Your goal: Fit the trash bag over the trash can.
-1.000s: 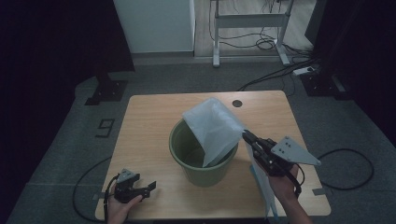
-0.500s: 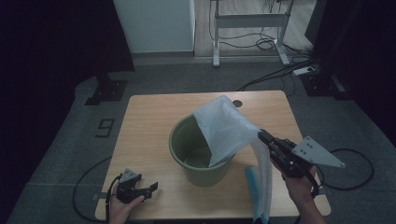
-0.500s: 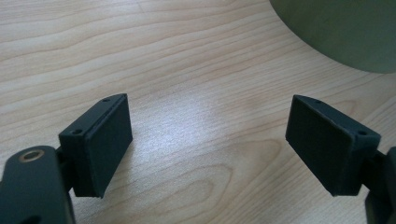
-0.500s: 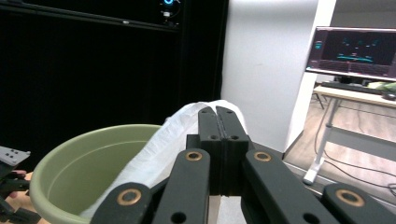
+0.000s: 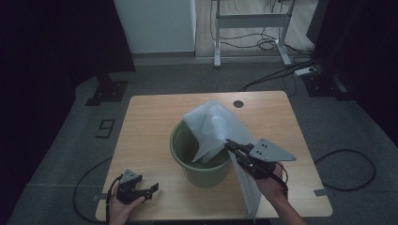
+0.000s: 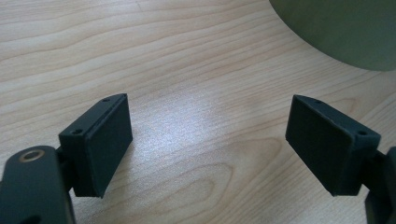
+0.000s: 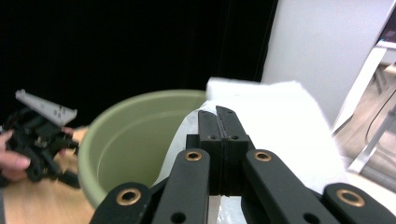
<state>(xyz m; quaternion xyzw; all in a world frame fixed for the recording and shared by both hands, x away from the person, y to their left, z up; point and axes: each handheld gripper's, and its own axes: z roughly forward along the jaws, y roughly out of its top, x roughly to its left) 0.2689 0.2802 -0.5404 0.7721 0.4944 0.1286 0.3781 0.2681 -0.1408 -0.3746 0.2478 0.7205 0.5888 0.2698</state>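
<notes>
White translucent plastic bag (image 5: pixel 213 129) drapes over the round green plastic bucket (image 5: pixel 187 150) at frame centre on the wooden table (image 5: pixel 150 117); right gripper (image 5: pixel 231 146) pinches it, while left gripper (image 5: pixel 149 190), lower left, gapes.

A pale olive-green bucket (image 5: pixel 199 157) stands on a light wooden table (image 5: pixel 150 122) with wavy grain. A translucent white plastic bag (image 5: pixel 213 126) drapes over the bucket's right rim. Both grippers, the left gripper (image 5: pixel 141 191) and the right gripper (image 5: pixel 230 146), are black, each topped by a grey plate. The floor (image 5: pixel 70 140) is dark grey.
</notes>
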